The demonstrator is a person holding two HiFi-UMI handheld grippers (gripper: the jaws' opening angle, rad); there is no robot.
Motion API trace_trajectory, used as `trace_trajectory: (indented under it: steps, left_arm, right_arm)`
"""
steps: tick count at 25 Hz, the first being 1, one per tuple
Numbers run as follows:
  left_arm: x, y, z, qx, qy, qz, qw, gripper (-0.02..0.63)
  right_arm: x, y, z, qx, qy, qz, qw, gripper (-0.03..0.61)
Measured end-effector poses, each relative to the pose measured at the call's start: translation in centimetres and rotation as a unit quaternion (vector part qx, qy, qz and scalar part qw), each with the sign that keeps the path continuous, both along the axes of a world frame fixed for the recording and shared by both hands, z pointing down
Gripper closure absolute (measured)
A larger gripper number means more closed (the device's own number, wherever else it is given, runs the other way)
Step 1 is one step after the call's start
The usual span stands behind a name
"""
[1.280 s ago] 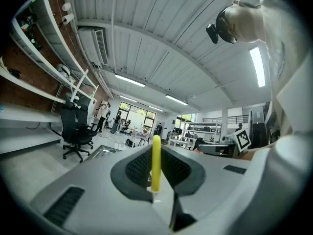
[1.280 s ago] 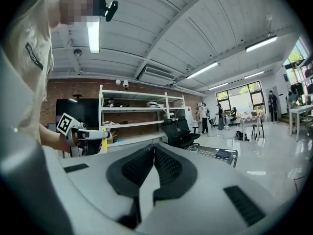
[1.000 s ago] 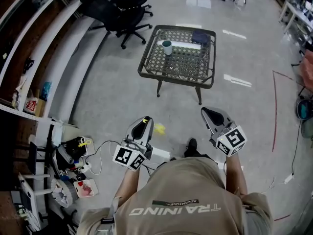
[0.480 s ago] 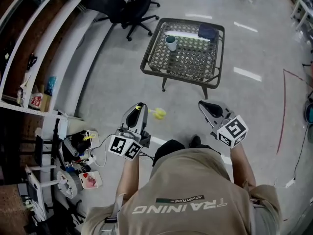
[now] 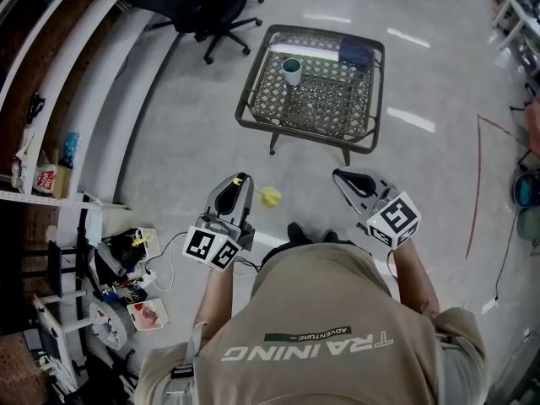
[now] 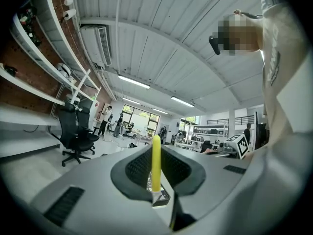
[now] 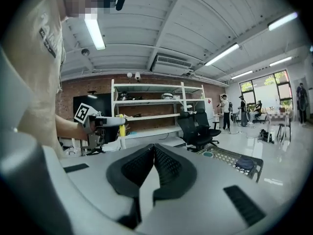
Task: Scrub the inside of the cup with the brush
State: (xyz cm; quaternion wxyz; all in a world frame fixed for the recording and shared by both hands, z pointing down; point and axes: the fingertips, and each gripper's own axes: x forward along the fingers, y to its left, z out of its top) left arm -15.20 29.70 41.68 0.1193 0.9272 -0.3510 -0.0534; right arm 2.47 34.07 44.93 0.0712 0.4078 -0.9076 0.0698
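Under me, shiny grey floor [image 5: 186,159] fills most of the head view, w/ long white shelves [image 5: 93,74] running down the left side. Ahead stands a low table [image 5: 325,99] w/ a dark frame & lattice top. Black office chairs [image 5: 202,7] sit beyond its far left corner. My left gripper [image 5: 237,186] & right gripper [image 5: 340,176] are out in front of my chest, both pointing twd the table, well apart from it & from each other. Left one's jaws are clamped on the brush [image 6: 156,163]: its yellow handle stands upright betw the pads & sticks up above them. Right one's jaws are pressed together, pad to pad, nothing betw them. At the table's far right corner lies a dark blue thing [image 5: 356,53], can't tell what. Then the cup [image 5: 292,71] stands upright on the far left part of the tabletop, mouth up, greenish inside. It touches neither gripper nor the brush & is well apart from all three.
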Motion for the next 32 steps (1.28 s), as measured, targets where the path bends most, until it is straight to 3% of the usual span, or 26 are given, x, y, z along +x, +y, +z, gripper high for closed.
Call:
trace_trajectory:
  steps: [3, 7, 17, 22, 32]
  left_arm:
    - [-0.5, -2.6, -0.8, 0.016, 0.008, 0.019, 0.9997, 0.563]
    - [-1.1, -5.2, -0.2, 0.019, 0.004, 0.040, 0.9990, 0.563]
    - [-0.7, -8.3, 0.3, 0.006, 0.009, 0.073, 0.9972, 0.563]
    - [-0.5, -9.9, 2.3, -0.018, 0.021, 0.050, 0.9984, 0.563]
    - [3.0, -16.9, -0.2, 0.005, -0.015, 0.035, 0.9993, 0.562]
  right_arm:
    - [-1.2, -1.9, -0.6, 0.018, 0.038, 0.002, 0.999, 0.561]
    - [-2.2, -4.3, 0.0, 0.023, 0.050, 0.040, 0.998, 0.561]
    - [-2.3, -7.3, -0.2, -0.009, 0.034, 0.074, 0.997, 0.561]
    - [-2.1, -8.7, 1.7, -0.022, 0.042, 0.044, 0.998, 0.561]
    - [2.2, -18.0, 1.0, 0.010, -0.014, 0.043, 0.999, 0.561]
